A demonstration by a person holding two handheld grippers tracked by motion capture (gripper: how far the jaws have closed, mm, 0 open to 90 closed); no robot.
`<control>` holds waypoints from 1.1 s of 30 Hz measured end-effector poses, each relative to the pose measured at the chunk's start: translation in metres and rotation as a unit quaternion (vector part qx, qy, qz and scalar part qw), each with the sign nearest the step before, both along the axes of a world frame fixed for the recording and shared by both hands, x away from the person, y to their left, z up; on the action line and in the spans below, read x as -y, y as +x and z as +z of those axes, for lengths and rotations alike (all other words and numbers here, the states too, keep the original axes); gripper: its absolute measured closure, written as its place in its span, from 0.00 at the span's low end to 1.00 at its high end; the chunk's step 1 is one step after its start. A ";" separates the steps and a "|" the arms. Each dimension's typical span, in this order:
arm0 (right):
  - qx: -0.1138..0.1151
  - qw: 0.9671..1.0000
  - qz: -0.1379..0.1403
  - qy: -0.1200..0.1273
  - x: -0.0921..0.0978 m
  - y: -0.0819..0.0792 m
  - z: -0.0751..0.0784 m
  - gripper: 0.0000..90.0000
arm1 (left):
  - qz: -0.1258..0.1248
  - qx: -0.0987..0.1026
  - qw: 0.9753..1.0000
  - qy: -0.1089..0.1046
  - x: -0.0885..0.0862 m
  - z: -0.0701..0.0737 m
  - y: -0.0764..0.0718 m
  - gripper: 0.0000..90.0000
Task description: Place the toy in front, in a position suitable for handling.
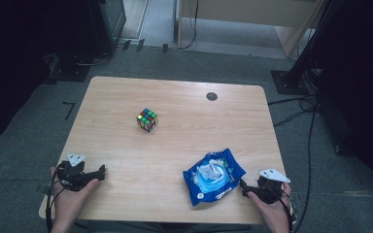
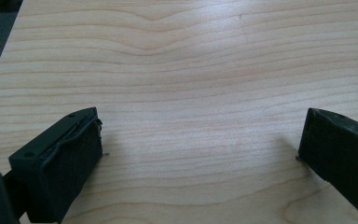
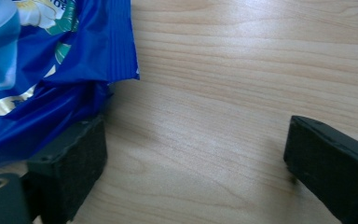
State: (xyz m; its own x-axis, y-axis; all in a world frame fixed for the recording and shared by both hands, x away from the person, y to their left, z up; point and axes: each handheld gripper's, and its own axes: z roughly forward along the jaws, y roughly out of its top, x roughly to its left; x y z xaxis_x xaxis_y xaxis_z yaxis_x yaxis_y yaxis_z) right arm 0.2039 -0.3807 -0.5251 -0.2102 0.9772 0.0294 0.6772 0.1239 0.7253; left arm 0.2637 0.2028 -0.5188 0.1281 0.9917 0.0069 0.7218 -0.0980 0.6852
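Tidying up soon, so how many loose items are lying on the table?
2: a puzzle cube toward the far middle of the table, and a blue wipes pack near the front right, beside the open right gripper.

Lab or test room, recording setup. Evidence: lone light-wood table (image 1: 175,145) on grey carpet floor (image 1: 24,145); black stand bases at 11 o'clock (image 1: 70,73) and 2 o'clock (image 1: 291,80); loose cables (image 1: 306,104) trailing at 3 o'clock; tape marks (image 1: 68,109) on carpet at 9 o'clock; pale wooden furniture (image 1: 252,19) at 12 o'clock.
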 end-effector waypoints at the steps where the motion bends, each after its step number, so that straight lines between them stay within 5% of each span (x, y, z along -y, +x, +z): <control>1: 0.002 1.000 -0.003 0.002 0.001 -0.002 0.001 0.17 | -0.002 0.000 1.000 0.000 0.000 0.000 0.000 0.00; 5: 0.017 0.998 -0.004 0.061 0.001 -0.008 0.011 0.21 | -0.008 -0.001 1.000 0.001 0.000 0.000 -0.001 0.00; 10: 0.043 0.998 0.023 0.047 -0.024 -0.020 0.027 0.31 | -0.014 -0.001 1.000 0.002 0.000 0.000 -0.001 0.00; 15: 0.055 0.996 0.021 0.067 -0.032 -0.029 0.039 0.33 | -0.017 0.000 1.000 0.001 0.000 0.000 -0.003 0.00; 22: 0.014 0.992 0.056 0.112 -0.040 -0.028 0.029 0.47 | -0.019 0.000 1.000 0.001 0.000 0.000 -0.003 0.00; 27: 0.038 0.992 0.072 0.099 -0.055 -0.033 0.031 0.48 | -0.020 0.000 1.000 0.000 0.001 0.000 -0.004 0.00; 29: 0.034 0.989 0.094 0.106 -0.062 -0.034 0.031 0.47 | -0.021 0.000 1.000 0.000 0.001 0.000 -0.004 0.00; 33: 0.026 0.992 0.104 0.071 -0.075 -0.031 0.022 0.40 | -0.021 0.000 1.000 0.000 0.001 0.000 -0.004 0.00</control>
